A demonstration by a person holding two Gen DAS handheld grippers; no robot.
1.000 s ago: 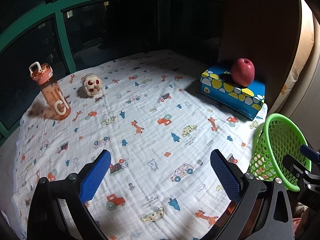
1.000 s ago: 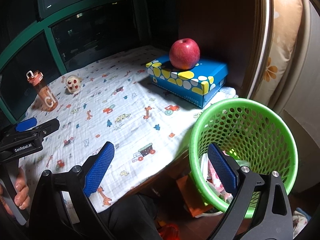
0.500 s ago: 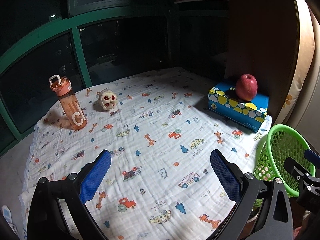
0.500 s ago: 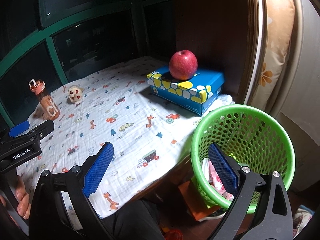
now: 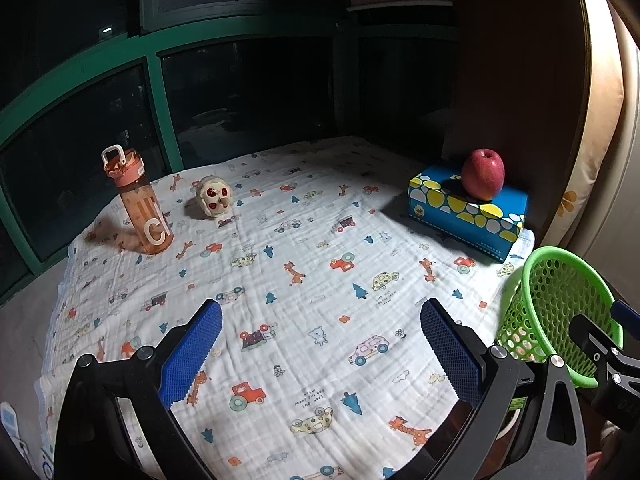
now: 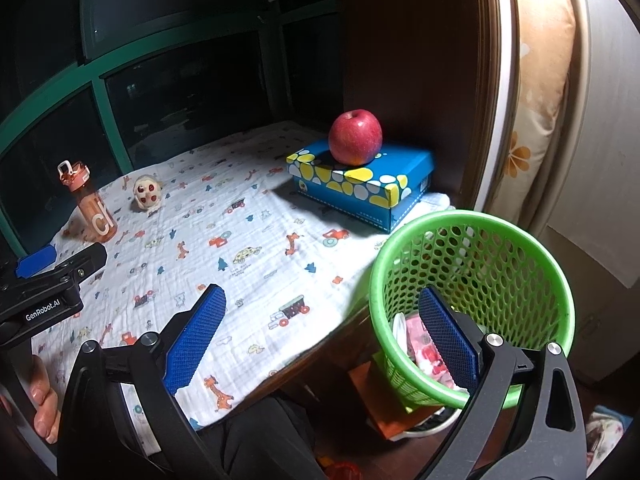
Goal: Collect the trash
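A green mesh basket (image 6: 480, 236) stands off the table's right edge and holds pink and white wrappers (image 6: 422, 344); it also shows in the left wrist view (image 5: 560, 280). My right gripper (image 6: 320, 336) is open and empty, its right finger over the basket's front rim. My left gripper (image 5: 320, 352) is open and empty, held above the near part of the printed cloth (image 5: 304, 240). No loose trash shows on the cloth.
An orange water bottle (image 5: 140, 204) and a small skull-like toy (image 5: 216, 196) stand at the far left. A red apple (image 5: 483, 175) sits on a blue spotted box (image 5: 468, 208) at the far right. Dark windows run behind; a wooden panel stands at the right.
Both grippers have pulled back and risen, so the table looks farther away. Both stay open and empty. Nothing on the table moved.
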